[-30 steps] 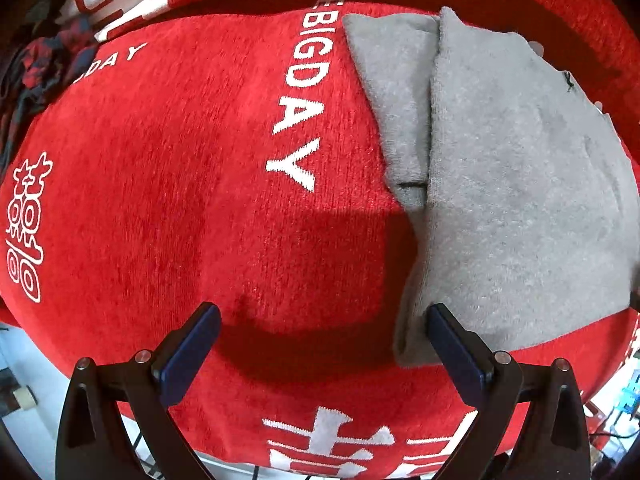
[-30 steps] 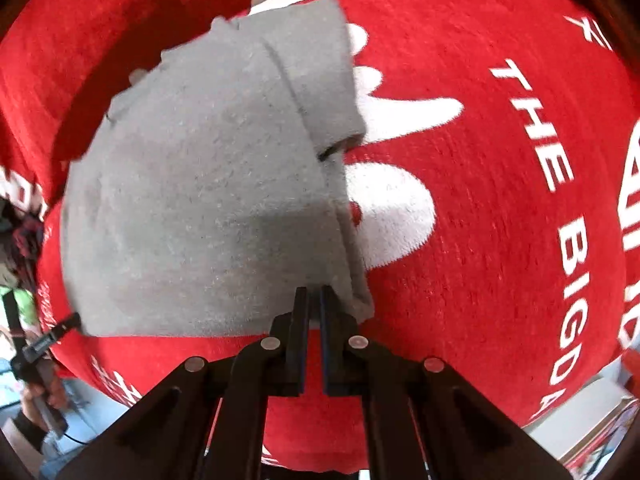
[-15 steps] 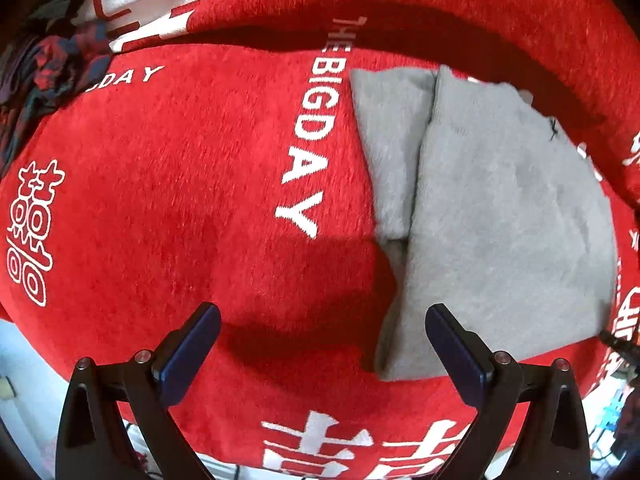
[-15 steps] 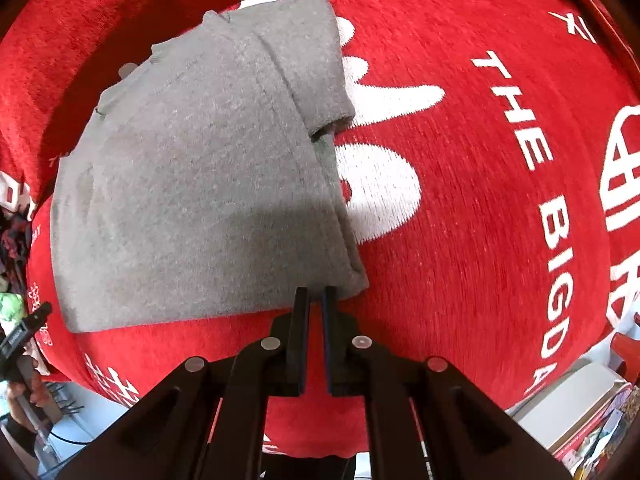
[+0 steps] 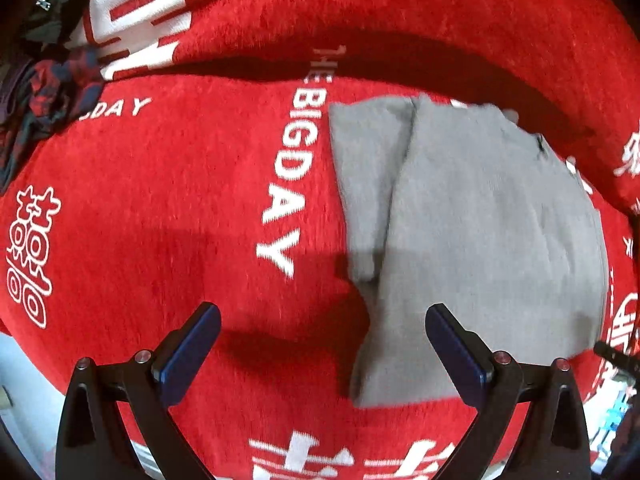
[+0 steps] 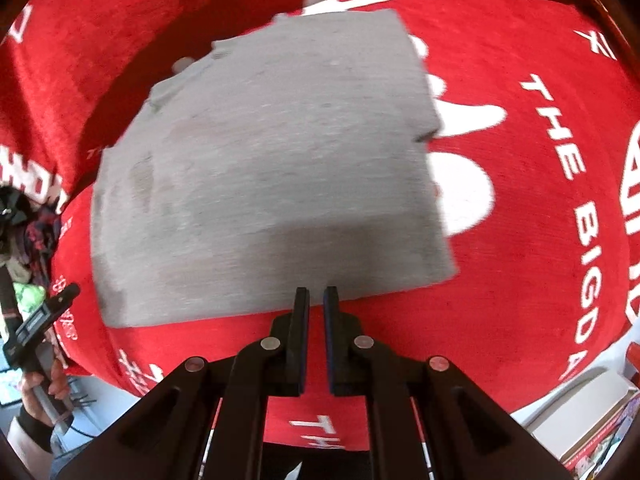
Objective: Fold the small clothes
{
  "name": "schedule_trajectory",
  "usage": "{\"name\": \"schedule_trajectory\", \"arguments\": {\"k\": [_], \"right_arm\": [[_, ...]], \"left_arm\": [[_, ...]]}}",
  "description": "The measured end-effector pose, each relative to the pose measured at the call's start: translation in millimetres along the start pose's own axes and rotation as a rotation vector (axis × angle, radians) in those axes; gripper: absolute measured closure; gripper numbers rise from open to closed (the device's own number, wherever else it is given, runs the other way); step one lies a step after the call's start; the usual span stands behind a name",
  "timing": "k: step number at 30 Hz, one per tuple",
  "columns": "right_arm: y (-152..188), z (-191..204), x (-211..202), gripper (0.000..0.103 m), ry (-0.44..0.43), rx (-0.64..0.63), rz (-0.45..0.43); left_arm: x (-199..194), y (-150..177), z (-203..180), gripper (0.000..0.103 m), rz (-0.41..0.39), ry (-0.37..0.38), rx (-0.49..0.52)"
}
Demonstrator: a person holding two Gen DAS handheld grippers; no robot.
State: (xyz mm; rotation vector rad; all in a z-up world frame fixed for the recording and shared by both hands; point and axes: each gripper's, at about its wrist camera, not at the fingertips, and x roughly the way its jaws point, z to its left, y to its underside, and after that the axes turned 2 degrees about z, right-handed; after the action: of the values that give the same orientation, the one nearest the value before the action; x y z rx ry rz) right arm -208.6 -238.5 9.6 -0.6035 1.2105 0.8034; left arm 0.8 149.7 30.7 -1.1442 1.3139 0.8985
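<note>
Left hand-held gripper (image 5: pixel 323 330) gapes wide, right hand-held gripper (image 6: pixel 316 300) nearly closed, empty, above soft grey folded garment (image 6: pixel 260 176).

Left view: garment (image 5: pixel 480 240) now smaller in frame and sits further toward centre right; more red cloth (image 5: pixel 160 208) visible around it, including the dark fold line across the top. Lettering "BIGDAY" has slid down toward centre. Dark clothes pile (image 5: pixel 44 80) at upper left shows more.

Right view: garment (image 6: pixel 264 168) has shifted right and down in frame; its near edge now lies just past the right gripper (image 6: pixel 316 300) tips, not on the left side only. The folded strip along its right edge is no longer distinct; surface reads as one flat panel. Jaws parted from fully closed to a narrow slit, nothing between them. Image blurred.
</note>
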Motion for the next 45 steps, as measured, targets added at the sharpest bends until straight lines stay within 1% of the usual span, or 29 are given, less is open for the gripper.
{"name": "schedule_trajectory", "arguments": {"k": [3, 4, 5, 8, 9, 10, 14, 17, 20, 23, 24, 26, 28, 31, 33, 36, 39, 41, 43, 45], "right_arm": [[-7, 11, -2, 0.095, -0.003, -0.032, -0.028], [-12, 14, -2, 0.095, -0.008, -0.042, -0.036], [-17, 16, -3, 0.095, -0.013, -0.050, -0.043], [-35, 20, -8, 0.095, -0.022, -0.067, -0.063], [-41, 21, -8, 0.095, -0.021, -0.071, -0.072], [-48, 22, -9, 0.095, -0.020, -0.075, -0.080], [-75, 19, -6, 0.095, -0.007, -0.072, -0.096], [-99, 8, 0, 0.095, 0.005, -0.036, -0.111], [-116, -7, 8, 0.095, 0.022, 0.009, -0.119], [-126, -25, 21, 0.096, 0.035, 0.047, -0.108], [-126, -29, 22, 0.100, 0.034, 0.054, -0.115], [-127, -35, 20, 0.100, 0.024, 0.055, -0.125], [-127, -38, 16, 0.100, 0.033, 0.051, -0.133], [-127, -43, 11, 0.100, 0.042, 0.072, -0.142], [-125, -46, 6, 0.100, 0.049, 0.086, -0.144], [-116, -49, -2, 0.100, 0.032, 0.098, -0.151], [-102, -47, -11, 0.099, -0.003, 0.107, -0.152], [-95, -41, -12, 0.099, -0.023, 0.105, -0.148], [-85, -34, -14, 0.096, -0.045, 0.100, -0.142], [-77, -24, -13, 0.096, -0.068, 0.096, -0.130]], "left_arm": [[0, -18, -6, 0.000, -0.036, 0.006, -0.008], [-2, -25, -9, 0.001, -0.055, 0.033, -0.012], [-4, -30, -12, 0.011, -0.068, 0.069, -0.013], [-5, -46, -26, 0.022, -0.067, 0.171, 0.003], [-5, -49, -31, 0.028, -0.068, 0.190, 0.014], [-3, -53, -39, 0.036, -0.063, 0.208, 0.040], [12, -63, -65, 0.037, -0.036, 0.227, 0.118], [30, -67, -74, 0.037, -0.007, 0.198, 0.139], [54, -67, -72, 0.037, 0.041, 0.163, 0.107], [59, -67, -70, 0.037, 0.028, 0.159, 0.094], [58, -67, -70, 0.037, 0.031, 0.156, 0.098], [56, -68, -71, 0.036, 0.028, 0.133, 0.106], [57, -70, -67, 0.036, 0.027, 0.074, 0.101], [57, -70, -49, 0.036, 0.046, 0.074, 0.028], [55, -68, -43, 0.036, 0.049, 0.060, 0.014], [51, -62, -41, 0.036, 0.048, 0.037, 0.027], [46, -55, -43, 0.036, 0.044, 0.029, 0.039], [42, -51, -43, 0.036, 0.042, 0.028, 0.045], [40, -48, -46, 0.036, 0.039, 0.032, 0.047], [38, -44, -48, 0.036, 0.040, 0.024, 0.047]]}}
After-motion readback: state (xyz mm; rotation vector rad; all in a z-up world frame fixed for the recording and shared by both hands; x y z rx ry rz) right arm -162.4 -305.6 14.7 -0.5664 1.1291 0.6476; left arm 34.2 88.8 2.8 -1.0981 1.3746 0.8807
